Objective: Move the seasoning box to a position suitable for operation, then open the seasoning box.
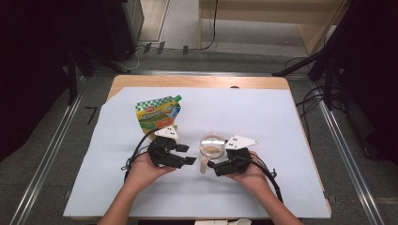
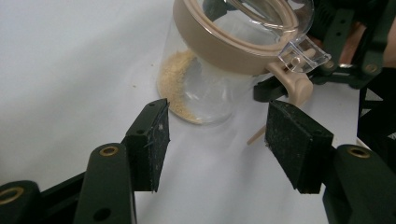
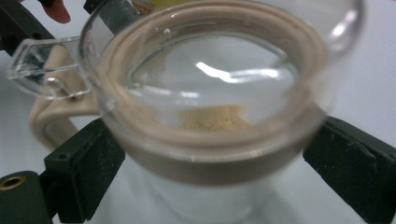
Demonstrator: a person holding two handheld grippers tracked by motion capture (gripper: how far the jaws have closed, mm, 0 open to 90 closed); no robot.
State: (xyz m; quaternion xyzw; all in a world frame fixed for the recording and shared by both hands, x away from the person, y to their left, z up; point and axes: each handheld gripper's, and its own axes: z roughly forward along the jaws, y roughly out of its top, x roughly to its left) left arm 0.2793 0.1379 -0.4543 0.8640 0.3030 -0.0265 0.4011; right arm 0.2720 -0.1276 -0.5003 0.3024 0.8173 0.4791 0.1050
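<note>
- At the far left of the things on the worktop (image 1: 281,187) I see a green-and-yellow spouted pouch (image 1: 157,114), just beyond my left hand and untouched.
- My left gripper (image 1: 187,153) hangs near the middle, pointing right toward the jar; in the left gripper view its jaws stand spread with nothing between the pads (image 2: 152,142), and the jar sits just past their tips.
- The task's thing, a clear glass jar (image 1: 212,146) with a tan collar and a hinged clear lid, stands right of centre between the two grippers. A little tan powder (image 2: 175,79) lies heaped at its bottom, and a tan clip (image 2: 294,84) hangs at the side of the collar below the lid's clear tab.
- My right gripper (image 1: 211,165) comes in from the right; in the right gripper view its jaws sit on either side of the jar below the collar, and I judge them pinching the glass, steadying it.
- I judge the step in hand to be holding the jar still so the left gripper can work the lid or clip. The next move calls for bringing the left jaws up to the tab beside the clip, while the right grip keeps the jar from tipping or sliding.
- The worktop is wood under a pale blue-white sheet; around it are a grey floor with metal rails, cables, dark stands and a light wooden frame at the far side.
</note>
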